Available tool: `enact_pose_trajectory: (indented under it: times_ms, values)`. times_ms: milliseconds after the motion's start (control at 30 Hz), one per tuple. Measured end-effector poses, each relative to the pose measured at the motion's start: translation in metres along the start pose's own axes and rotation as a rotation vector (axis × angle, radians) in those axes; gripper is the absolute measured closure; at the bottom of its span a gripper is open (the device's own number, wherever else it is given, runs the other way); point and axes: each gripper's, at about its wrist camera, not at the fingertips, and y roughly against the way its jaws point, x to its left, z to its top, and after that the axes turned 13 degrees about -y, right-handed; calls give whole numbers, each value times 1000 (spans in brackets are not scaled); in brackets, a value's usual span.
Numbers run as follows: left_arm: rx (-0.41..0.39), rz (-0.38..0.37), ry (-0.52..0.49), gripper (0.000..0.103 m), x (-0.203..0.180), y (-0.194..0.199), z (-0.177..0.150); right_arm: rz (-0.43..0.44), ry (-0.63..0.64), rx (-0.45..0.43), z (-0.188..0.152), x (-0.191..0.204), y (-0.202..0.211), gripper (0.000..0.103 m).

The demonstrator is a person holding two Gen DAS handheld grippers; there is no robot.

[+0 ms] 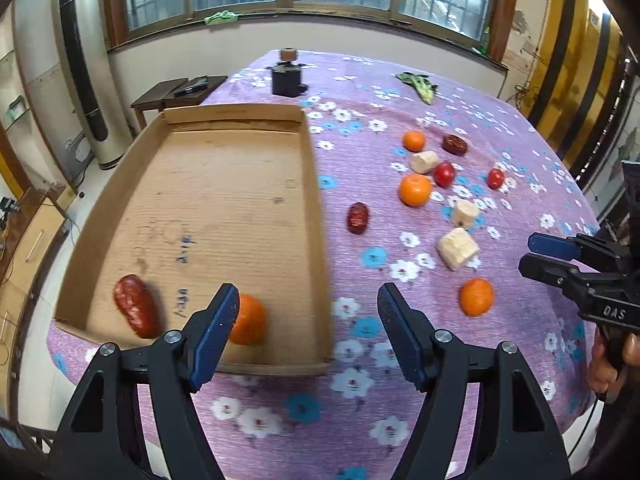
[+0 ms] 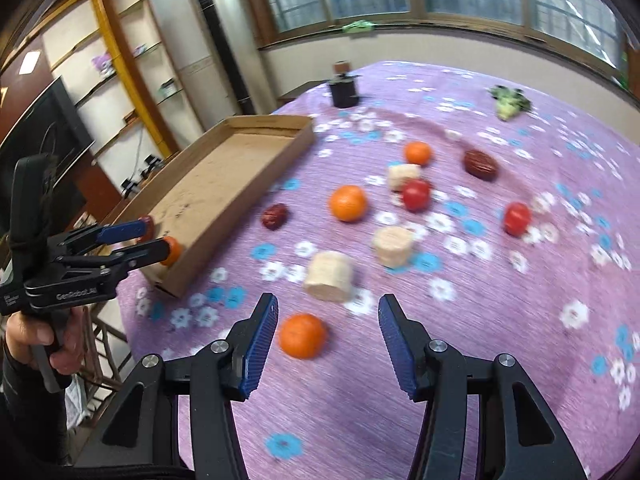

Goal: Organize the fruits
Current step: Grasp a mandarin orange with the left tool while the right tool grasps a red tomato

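A cardboard tray (image 1: 316, 208) on the purple flowered tablecloth holds a red date (image 1: 136, 306) and an orange (image 1: 248, 320) at its near end. My left gripper (image 1: 308, 290) hangs open over the tray's near right corner with nothing between its fingers; the right wrist view shows it at the left (image 2: 156, 239). On the cloth to the right lie loose oranges (image 1: 415, 189), red tomatoes (image 1: 444, 174), dates (image 1: 357, 218) and pale chunks (image 1: 457, 248). My right gripper (image 2: 328, 300) is open above the nearest orange (image 2: 302, 336), which lies by its left finger, untouched.
A black holder with a brown top (image 1: 286, 78) and a green vegetable (image 1: 418, 86) sit at the table's far end. The table's near edge (image 1: 280, 460) curves just below my left gripper. A person's hand (image 2: 36, 344) holds the left gripper's handle.
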Motion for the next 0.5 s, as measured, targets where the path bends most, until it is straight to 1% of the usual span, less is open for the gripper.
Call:
enact_pose_trajectory:
  times_ms: [167, 333, 500]
  values:
    - [3, -50, -43, 32, -29, -4, 6, -30, -53, -11, -6, -28, 8, 48]
    - [14, -97, -83, 32, -58, -12, 10, -48, -76, -18, -11, -44, 12, 48]
    - [22, -150, -101, 32, -80, -19, 10, -55, -94, -30, -11, -55, 15, 48]
